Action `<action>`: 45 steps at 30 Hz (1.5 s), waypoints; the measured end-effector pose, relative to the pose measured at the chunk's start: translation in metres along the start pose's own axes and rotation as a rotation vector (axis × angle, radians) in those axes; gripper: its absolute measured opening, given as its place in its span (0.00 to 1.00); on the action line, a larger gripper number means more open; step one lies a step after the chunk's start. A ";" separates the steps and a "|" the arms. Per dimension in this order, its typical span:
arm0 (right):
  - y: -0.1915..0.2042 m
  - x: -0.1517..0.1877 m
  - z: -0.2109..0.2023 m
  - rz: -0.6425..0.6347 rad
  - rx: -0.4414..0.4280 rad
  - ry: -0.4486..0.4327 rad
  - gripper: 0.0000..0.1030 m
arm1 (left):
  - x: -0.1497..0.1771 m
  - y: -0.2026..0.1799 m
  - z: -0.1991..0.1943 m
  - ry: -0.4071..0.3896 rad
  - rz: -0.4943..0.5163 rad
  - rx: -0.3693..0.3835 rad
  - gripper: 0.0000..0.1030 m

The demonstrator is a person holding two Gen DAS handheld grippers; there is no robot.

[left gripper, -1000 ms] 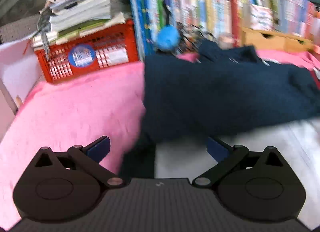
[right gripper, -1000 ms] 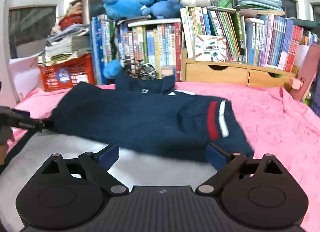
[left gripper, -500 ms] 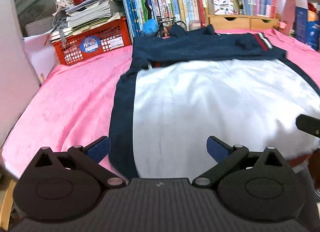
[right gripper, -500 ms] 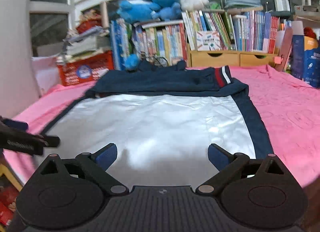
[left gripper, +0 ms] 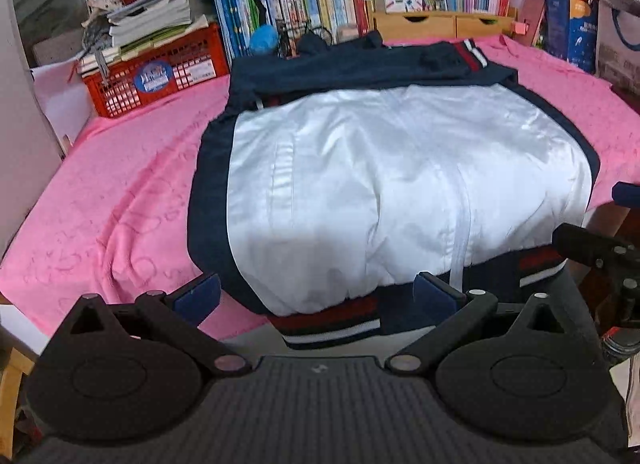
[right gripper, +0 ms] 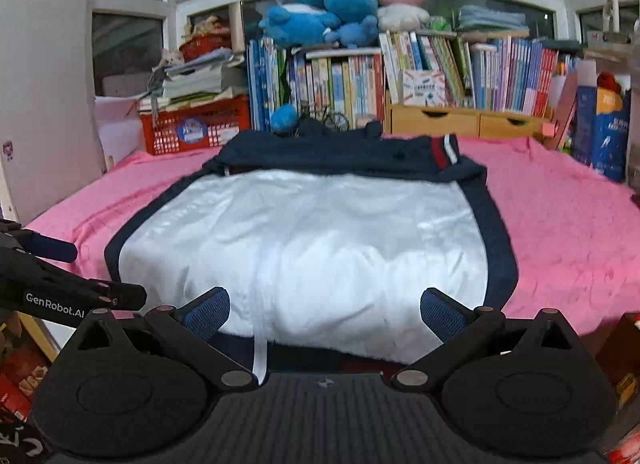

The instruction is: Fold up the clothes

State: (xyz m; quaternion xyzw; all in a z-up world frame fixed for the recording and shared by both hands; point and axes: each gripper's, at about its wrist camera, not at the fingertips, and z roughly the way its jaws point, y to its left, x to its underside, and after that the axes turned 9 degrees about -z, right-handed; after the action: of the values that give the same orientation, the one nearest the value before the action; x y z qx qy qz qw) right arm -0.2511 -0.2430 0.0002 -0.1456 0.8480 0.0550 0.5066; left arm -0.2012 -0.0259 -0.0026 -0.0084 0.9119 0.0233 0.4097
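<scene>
A navy jacket with a white satin lining [left gripper: 392, 183] lies inside-up on the pink bedspread [left gripper: 120, 191]; its sleeves, with red and white cuffs [left gripper: 472, 53], are folded across the far end. Its striped hem [left gripper: 332, 324] hangs over the near bed edge. My left gripper [left gripper: 316, 296] is open and empty just before the hem. My right gripper [right gripper: 324, 310] is open and empty over the near edge of the jacket [right gripper: 304, 240]. The left gripper also shows at the left of the right wrist view [right gripper: 60, 276].
A red crate [left gripper: 160, 75] with stacked papers stands at the back left. Bookshelves [right gripper: 360, 87], wooden drawers [right gripper: 460, 119] and plush toys [right gripper: 328, 15] line the back. Boxes [right gripper: 600, 135] stand at the right of the bed.
Both grippers have pulled back from the far end of the jacket to the near bed edge. The folded sleeves stay lying across the top. Both grippers stay open.
</scene>
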 end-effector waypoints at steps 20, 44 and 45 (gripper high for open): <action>-0.004 0.032 0.018 0.000 0.031 0.122 1.00 | 0.018 0.006 0.026 0.124 -0.066 0.104 1.00; -0.048 0.077 0.068 -0.138 0.111 0.100 0.99 | 0.048 0.018 0.080 0.155 0.077 0.095 1.00; -0.045 0.078 0.070 -0.162 0.114 0.115 0.99 | 0.049 0.018 0.081 0.158 0.076 0.094 1.00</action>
State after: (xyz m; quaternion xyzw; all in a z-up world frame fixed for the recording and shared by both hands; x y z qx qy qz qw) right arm -0.2135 -0.2844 -0.0992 -0.1874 0.8629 -0.0430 0.4673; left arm -0.1738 -0.0042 -0.0919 0.0437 0.9411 -0.0045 0.3353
